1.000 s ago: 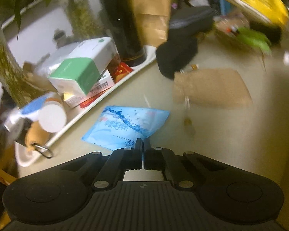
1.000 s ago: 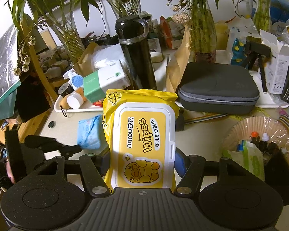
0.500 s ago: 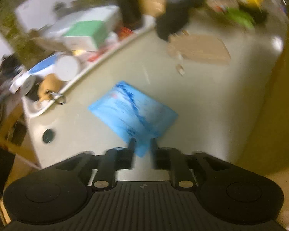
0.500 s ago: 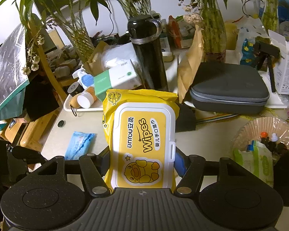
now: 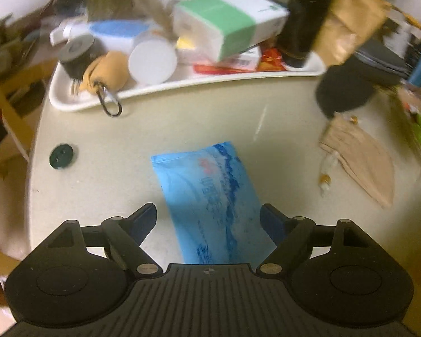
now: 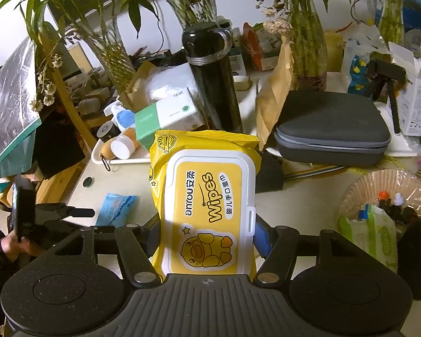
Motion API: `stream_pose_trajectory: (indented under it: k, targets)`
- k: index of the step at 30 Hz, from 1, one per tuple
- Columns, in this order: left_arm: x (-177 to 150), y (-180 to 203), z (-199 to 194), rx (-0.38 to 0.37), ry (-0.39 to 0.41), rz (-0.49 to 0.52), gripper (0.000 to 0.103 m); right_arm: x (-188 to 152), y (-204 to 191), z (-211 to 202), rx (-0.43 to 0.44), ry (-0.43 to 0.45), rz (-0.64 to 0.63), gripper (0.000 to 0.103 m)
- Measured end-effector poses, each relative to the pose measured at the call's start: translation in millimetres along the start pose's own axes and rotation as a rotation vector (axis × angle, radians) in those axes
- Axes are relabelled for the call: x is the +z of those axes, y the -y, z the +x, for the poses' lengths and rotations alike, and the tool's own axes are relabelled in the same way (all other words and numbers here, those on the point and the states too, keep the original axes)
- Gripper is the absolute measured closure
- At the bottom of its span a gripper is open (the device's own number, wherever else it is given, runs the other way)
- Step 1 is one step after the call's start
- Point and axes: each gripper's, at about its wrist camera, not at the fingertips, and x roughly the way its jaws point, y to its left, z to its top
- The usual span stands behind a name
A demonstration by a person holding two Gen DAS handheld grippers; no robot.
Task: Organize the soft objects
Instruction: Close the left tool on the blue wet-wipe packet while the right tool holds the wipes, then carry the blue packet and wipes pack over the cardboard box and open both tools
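A flat, light-blue plastic tissue packet [image 5: 210, 199] is being left lying on the cream tabletop [image 5: 160, 123], just in front of the cluttered white tray [image 5: 182, 85], while the left gripper [image 5: 209, 219] is being held over its near end. The jaws have just been opening and are now spread wide, with the packet lying between them but neither pad pressing on it; the packet is released, resting under its own weight. In the right gripper [image 6: 207, 233], a yellow soft pack of wet wipes with a white flip lid [image 6: 206, 205] is being clamped upright by its sides, raised over the table in front of the black flask [image 6: 210, 75].

For the step in hand, judged to be the setting-down of the blue packet, the open jaws are best being lifted straight clear, so that neither blue pad [image 5: 272, 221] drags the limp film sideways. The wipes pack is best being kept steady until the left side is free, then laid flat next to the packet, its squashy sides being eased out of the grip rather than dropped.
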Motion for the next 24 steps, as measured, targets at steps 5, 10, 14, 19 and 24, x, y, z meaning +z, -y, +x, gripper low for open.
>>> stream_pose_trajectory:
  k: [5, 10, 14, 19, 24]
  targets:
    - [9, 3, 12, 0.037, -0.010, -0.067, 0.011, 0, 4, 0, -0.006, 0.001, 0.007, 0.036]
    - [10, 26, 17, 0.118, -0.015, 0.045, 0.018, -2, 5, 0, -0.010, -0.004, 0.005, 0.036]
    - [12, 22, 14, 0.112, -0.024, -0.001, 0.032, -2, 5, -2, -0.013, -0.003, 0.004, 0.036]
    - [15, 15, -7, 0.105, 0.019, -0.015, 0.035, -3, 2, -8, -0.022, 0.009, -0.015, 0.036]
    - [19, 19, -54, 0.107, 0.132, -0.019, 0.035, -3, -8, -30, -0.026, 0.052, -0.043, 0.036]
